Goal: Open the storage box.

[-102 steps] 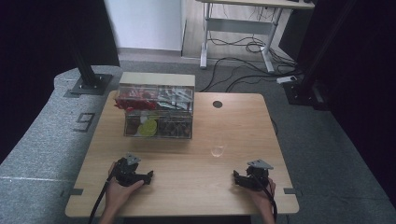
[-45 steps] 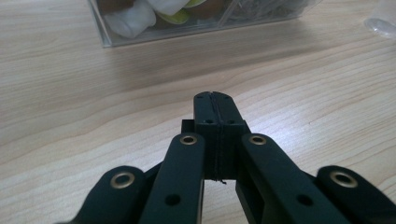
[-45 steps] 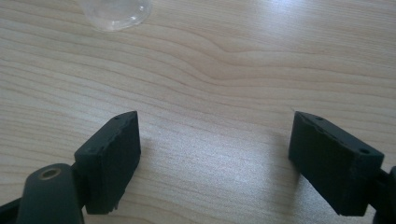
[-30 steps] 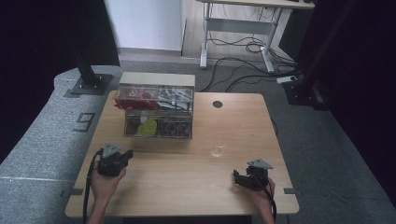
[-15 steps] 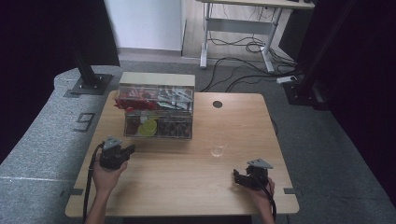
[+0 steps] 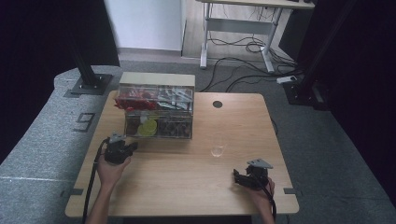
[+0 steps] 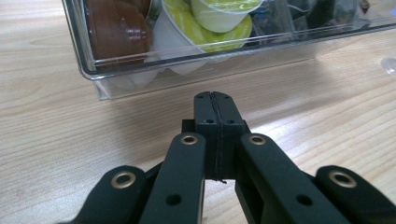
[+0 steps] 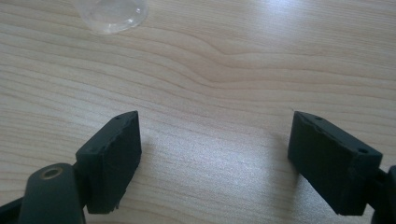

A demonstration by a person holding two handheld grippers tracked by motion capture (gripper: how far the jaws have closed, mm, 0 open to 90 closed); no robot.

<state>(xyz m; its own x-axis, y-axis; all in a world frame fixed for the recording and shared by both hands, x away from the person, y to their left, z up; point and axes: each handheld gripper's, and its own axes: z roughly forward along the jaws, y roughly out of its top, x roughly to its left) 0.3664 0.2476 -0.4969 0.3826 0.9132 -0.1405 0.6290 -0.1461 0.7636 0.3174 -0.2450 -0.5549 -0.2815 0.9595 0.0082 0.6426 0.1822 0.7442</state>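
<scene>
From the high view we see a pale wood-grain tabletop [image 6: 187, 182] with rounded corners and a dark round grommet hole [image 6: 217, 104] near its far edge. The left tool [image 6: 131, 147], matt black with a small grey plate on top, sits in the person's left hand [image 6: 112, 169]; its tip is just beside the near left corner of a clear plastic box [image 6: 156, 112], a rectangular organiser holding red packets in its far part and a yellow-green lid and brown shapes in its near part. The right tool [image 6: 236, 177], likewise black with a grey three-cornered plate, lies low on the tabletop in the right hand [image 6: 259, 191]; a small clear glass [image 6: 217, 144] stands ahead of it, well apart.

In the left gripper view we look along the left tool [image 7: 216, 99], whose two flat black pads are pressed flat together with nothing between them. Straight ahead, near but not touching, is the rounded, glossy corner of the clear plastic box [image 7: 93, 70]. Through its wall we see a smooth brown capsule [image 7: 116, 28] and a yellow-green capsule [image 7: 219, 21] with a pale rim.

In the right gripper view the right tool [image 8: 215, 140] stands wide open, its blocky matt pads well apart over bare grain. The rounded transparent base of the clear glass [image 8: 113, 13] lies ahead, toward the left pad's side.
</scene>
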